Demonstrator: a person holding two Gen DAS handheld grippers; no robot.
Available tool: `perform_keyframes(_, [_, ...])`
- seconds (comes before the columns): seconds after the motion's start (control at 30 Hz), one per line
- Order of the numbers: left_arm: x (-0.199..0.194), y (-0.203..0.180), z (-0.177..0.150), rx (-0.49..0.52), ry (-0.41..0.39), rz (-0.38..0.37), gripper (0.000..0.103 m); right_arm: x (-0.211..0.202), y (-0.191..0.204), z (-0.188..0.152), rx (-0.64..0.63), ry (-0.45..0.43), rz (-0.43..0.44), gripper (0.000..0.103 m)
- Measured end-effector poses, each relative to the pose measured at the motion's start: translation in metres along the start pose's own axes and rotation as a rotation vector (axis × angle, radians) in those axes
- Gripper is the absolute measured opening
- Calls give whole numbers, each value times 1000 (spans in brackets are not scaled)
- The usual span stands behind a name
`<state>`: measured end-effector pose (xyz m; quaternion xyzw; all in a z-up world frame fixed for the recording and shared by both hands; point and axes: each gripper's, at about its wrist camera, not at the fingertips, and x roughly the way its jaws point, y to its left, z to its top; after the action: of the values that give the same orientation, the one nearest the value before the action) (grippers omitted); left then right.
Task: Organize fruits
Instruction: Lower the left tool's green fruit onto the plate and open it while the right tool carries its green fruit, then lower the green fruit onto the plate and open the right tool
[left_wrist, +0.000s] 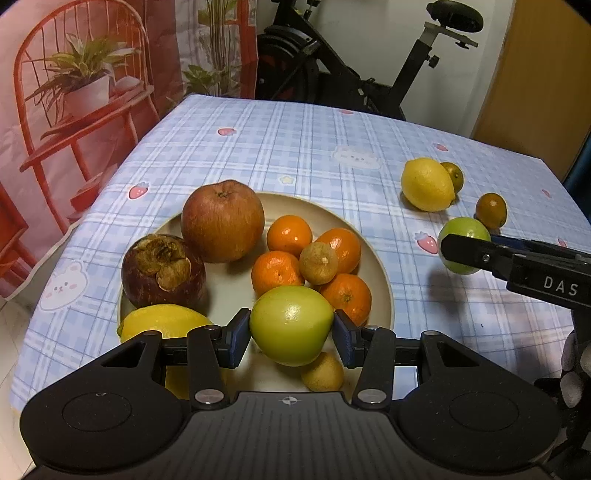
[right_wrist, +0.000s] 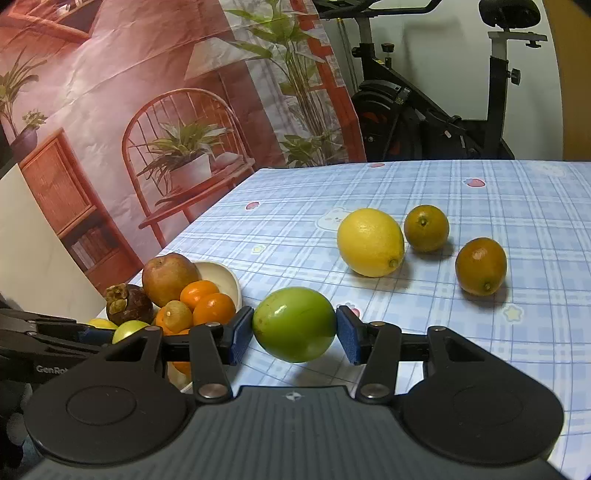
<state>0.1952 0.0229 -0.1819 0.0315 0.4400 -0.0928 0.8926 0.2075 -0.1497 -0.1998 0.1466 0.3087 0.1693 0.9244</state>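
Nearest us, over the front edge of the cream plate (left_wrist: 373, 251), our left gripper (left_wrist: 291, 330) holds a green fruit (left_wrist: 290, 325), its jaws partly open and both blue pads pressed against the fruit's sides. Just below that fruit, on the plate's near rim, we see a small yellowish fruit (left_wrist: 323, 373), and on the plate's near left lies a lemon (left_wrist: 162, 325) partly hidden by the gripper. Farther in on the plate sit a dark mangosteen (left_wrist: 162, 271) on the left, a cluster of tangerines (left_wrist: 275, 271) to the right of centre with a small dull kumquat (left_wrist: 318, 263) resting among them, and a brownish apple (left_wrist: 222, 220) at the back left. To the right of the plate, apart from it and lifted off the blue checked tablecloth (left_wrist: 295, 147), our right gripper (right_wrist: 294, 334) grips a second green fruit (right_wrist: 294, 324); its jaws also stand partly open, clamped on the fruit from both sides. From the left wrist view we see this same fruit (left_wrist: 461, 238) behind the black finger of the right gripper. Beyond it, well to the right of the plate, a loose lemon (right_wrist: 370, 242) lies on the cloth with one dark orange-green fruit (right_wrist: 426, 228) just behind it and another (right_wrist: 481, 266) a little nearer and further right. Past the table's far edge stand an exercise bike (left_wrist: 369, 74) and, to the left of the plate, a printed backdrop (left_wrist: 85, 81).
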Motion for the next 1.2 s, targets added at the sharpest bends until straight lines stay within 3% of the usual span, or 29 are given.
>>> perform_keyframes(0.27, [1, -1, -1, 7, -4, 15, 51, 0, 1, 0, -6, 5, -1, 51])
perform_keyframes(0.47, [-6, 4, 3, -28, -15, -8, 58, -2, 3, 1, -17, 4, 2, 51])
perform_keyframes(0.63, [-35, 22, 16, -129, -134, -68, 58, 0, 13, 4, -60, 2, 27, 51])
perform_keyframes(0.83, [-62, 54, 26, -250, -288, -10, 58, 12, 46, 16, -205, 10, 88, 51])
perform_keyframes(0.97, [-64, 76, 23, -336, -305, 35, 58, 31, 78, 20, -317, 25, 152, 51])
perform_keyframes(1.2, [-63, 86, 21, -349, -309, 53, 58, 73, 131, 11, -506, 80, 227, 51])
